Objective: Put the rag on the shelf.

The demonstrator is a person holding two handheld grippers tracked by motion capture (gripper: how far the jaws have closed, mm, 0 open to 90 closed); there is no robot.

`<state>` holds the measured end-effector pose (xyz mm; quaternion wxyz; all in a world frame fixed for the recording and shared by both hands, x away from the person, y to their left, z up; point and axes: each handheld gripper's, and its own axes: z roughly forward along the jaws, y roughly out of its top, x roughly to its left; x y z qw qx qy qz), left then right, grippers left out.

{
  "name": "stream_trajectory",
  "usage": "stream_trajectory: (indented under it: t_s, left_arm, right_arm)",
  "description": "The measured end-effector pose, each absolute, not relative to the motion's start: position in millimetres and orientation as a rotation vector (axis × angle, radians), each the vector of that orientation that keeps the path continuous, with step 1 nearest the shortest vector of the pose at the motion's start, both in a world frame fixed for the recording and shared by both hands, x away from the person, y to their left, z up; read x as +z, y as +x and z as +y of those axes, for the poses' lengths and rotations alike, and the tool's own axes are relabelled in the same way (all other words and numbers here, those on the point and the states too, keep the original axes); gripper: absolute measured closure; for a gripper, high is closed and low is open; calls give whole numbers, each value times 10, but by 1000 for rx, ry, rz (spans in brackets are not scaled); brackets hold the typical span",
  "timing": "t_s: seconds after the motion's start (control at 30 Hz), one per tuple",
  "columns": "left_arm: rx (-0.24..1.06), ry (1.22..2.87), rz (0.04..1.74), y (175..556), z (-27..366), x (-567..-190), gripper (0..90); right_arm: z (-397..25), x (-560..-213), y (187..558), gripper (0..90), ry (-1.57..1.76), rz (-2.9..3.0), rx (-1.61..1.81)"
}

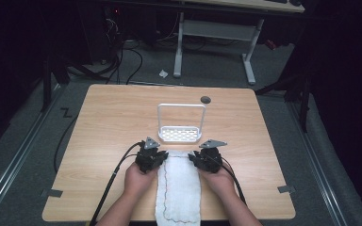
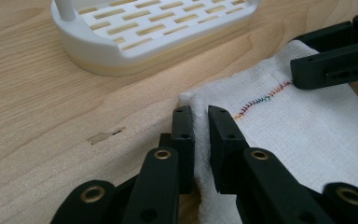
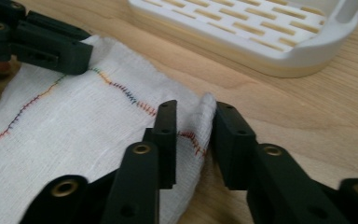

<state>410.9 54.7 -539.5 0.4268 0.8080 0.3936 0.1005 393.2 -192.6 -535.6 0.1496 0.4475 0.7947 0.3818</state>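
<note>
From the high view, I see the white woven cloth with multicoloured wavy stitching (image 1: 179,188) lying flat at the table's near edge, between my hands, just in front of the white slotted plastic rack with a tall hoop handle (image 1: 180,134); the left gripper (image 1: 154,157) and right gripper (image 1: 199,159) sit at its two far corners. My left gripper view adds what that misses: the jaws pinch a raised fold of the cloth's corner edge. The right gripper view shows its jaws straddling a pinched-up ridge, a small gap on one side, so I judge it nearly closed on the cloth. It looks light, limp and floppy; corners are the place to hold.
</note>
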Motion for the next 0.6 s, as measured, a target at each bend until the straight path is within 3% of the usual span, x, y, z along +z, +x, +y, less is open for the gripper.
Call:
stream_trajectory:
  t_s: [0.17,0.6]
  left_arm:
    - [252,2017,987,4108,547,-5395,807]
    - [259,1946,979,4047,616,-5364,824]
  right_arm:
    - [-1904,-5374,3908,845,1259,2291,1124]
    - [-1860,-5308,3821,861,1183,2258,1129]
